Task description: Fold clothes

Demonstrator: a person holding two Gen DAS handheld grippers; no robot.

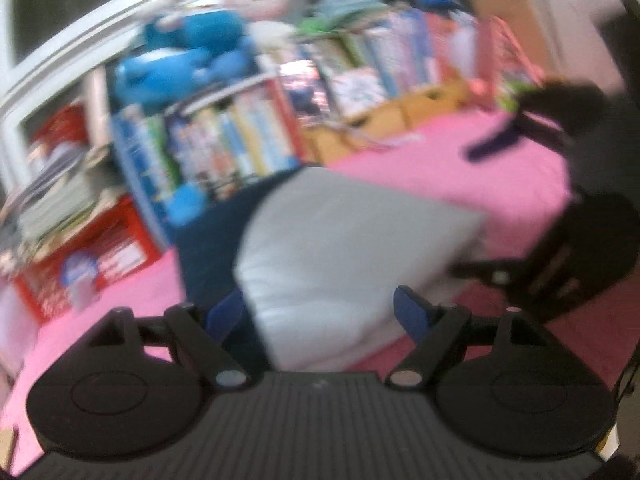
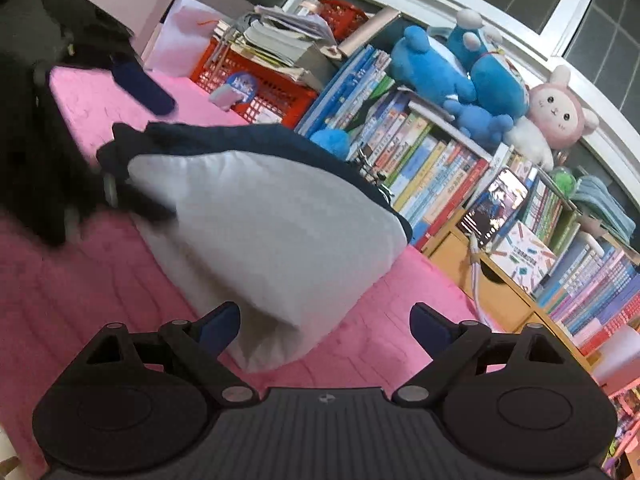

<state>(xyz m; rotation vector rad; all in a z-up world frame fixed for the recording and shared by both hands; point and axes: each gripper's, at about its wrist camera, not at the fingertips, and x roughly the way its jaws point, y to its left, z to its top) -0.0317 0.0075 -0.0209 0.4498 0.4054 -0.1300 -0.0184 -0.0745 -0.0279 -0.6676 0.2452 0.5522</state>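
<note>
A folded white garment [image 1: 340, 248] [image 2: 272, 232] lies on the pink bedspread [image 1: 440, 168] [image 2: 80, 300], on top of a dark navy garment [image 1: 208, 256] [image 2: 240, 136] that sticks out behind and to the left. My left gripper [image 1: 318, 314] is open, and the white bundle's near edge sits between its blue pads without being pinched. In the right wrist view the left gripper [image 2: 168, 160] straddles the pile's far left corner. My right gripper [image 2: 326, 320] is open at the near corner. In the blurred left wrist view the right gripper [image 1: 468, 212] gapes at the right edge.
Along the bed's far side runs a low bookshelf [image 2: 440, 168] packed with books, with blue and pink plush toys [image 2: 480, 76] on top. A red basket [image 2: 272, 92] holding stacked papers stands at the left end. A phone [image 2: 496, 208] leans against the books. A window is behind.
</note>
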